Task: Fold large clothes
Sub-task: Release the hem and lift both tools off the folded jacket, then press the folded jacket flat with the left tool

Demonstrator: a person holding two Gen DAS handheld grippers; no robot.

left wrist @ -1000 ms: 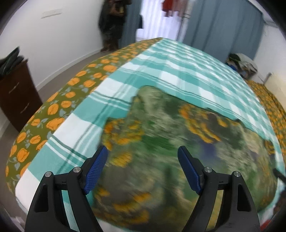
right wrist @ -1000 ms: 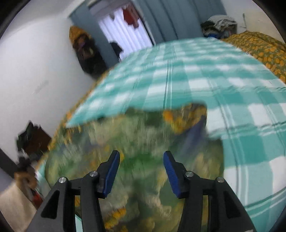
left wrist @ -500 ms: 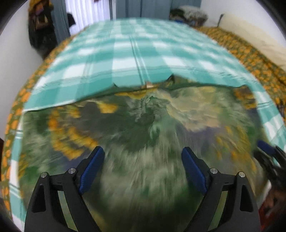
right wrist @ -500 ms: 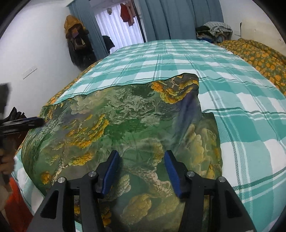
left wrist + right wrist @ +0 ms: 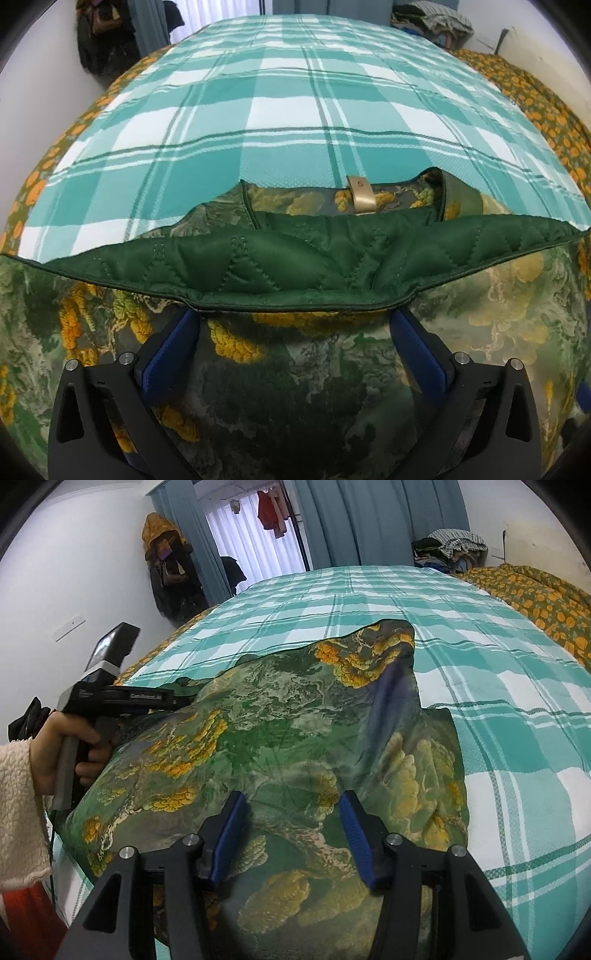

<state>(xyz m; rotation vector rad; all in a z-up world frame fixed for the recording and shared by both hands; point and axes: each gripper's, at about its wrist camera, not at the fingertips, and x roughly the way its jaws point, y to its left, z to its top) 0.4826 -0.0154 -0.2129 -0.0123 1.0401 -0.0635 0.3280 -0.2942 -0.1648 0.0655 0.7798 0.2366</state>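
Note:
A large quilted jacket with a green and yellow flower print lies on the bed, also seen as the jacket in the right wrist view. A strip of its dark green lining is turned up and lies across the tips of my left gripper. The left jaws are opening wide, with fabric under and between them but not pinched. A gold hanging loop shows at the collar. My right gripper hovers half open over the jacket's near part. A hand in a fleece sleeve holds the left gripper at the jacket's left edge.
The bed carries a teal and white checked blanket over an orange flowered sheet. A heap of clothes sits at the far right corner. Dark clothes hang on the wall beside blue curtains.
The left gripper swung from the bed's left corner round to the jacket's collar side and its jaws spread wider. The green lining now lies turned up. The right gripper stayed almost still.

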